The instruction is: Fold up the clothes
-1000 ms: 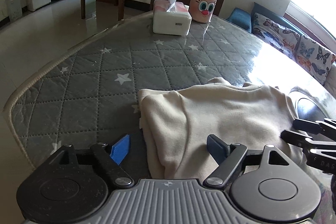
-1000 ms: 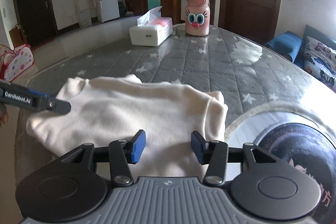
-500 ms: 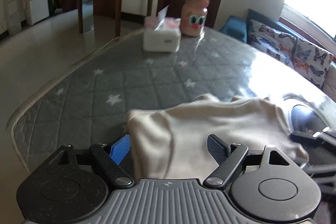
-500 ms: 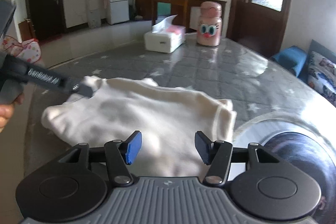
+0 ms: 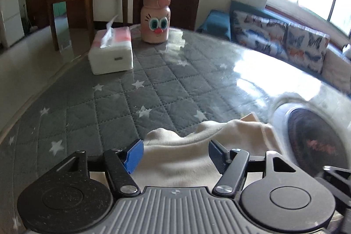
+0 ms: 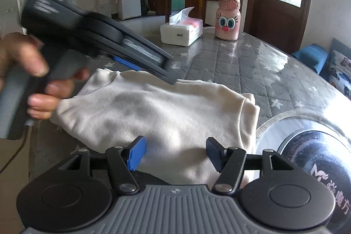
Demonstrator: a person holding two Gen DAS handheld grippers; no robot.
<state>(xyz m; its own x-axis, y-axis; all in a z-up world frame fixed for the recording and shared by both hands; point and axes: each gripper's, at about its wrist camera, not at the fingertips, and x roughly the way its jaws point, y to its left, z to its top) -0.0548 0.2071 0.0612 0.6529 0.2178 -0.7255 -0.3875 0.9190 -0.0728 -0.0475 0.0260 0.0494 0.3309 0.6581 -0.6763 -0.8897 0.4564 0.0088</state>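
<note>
Left gripper point(image 5: 175, 154) lifted off cream garment point(image 6: 158, 111), spread, holding nothing; right gripper point(image 6: 174, 154) spread too. Garment lay folded compact near counter point(image 6: 230, 65) front edge; fold looked complete.

Cream garment point(image 6: 166, 111) on grey star-patterned quilted cloth point(image 5: 122, 106); pink bottle point(image 5: 155, 19).

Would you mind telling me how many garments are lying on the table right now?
1: a folded cream garment lies near the table's front edge, in front of both hand-held grippers. Its layers might hide something, but nothing else shows.
</note>
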